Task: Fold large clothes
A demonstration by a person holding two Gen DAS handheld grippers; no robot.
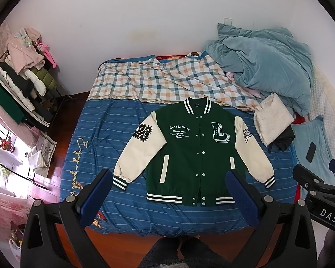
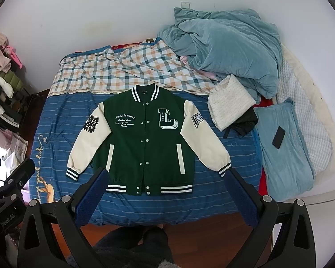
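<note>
Home bedroom: bed (image 1: 122, 120) with striped blue sheet mid-frame, crumpled blue duvet (image 1: 268, 67) upper right, clothes rack (image 1: 22, 84) piled with coats at left, wood floor.

Bare bed (image 2: 55, 120) left of and below the jacket (image 2: 145, 134). Right of jacket: white cloth (image 2: 230, 102), black item (image 2: 245, 120), pillow (image 2: 283, 156) with phone (image 2: 278, 137). Behind: quilt (image 2: 225, 51).

Green matt-cloth varsity jacket (image 2: 145, 134) w/ smooth cream sleeves, ribbed knit cuffs; blue striped cloth bedsheet (image 2: 55, 116); plush blue-grey duvet (image 2: 230, 51); glossy reddish wood floor (image 1: 127, 250).
</note>
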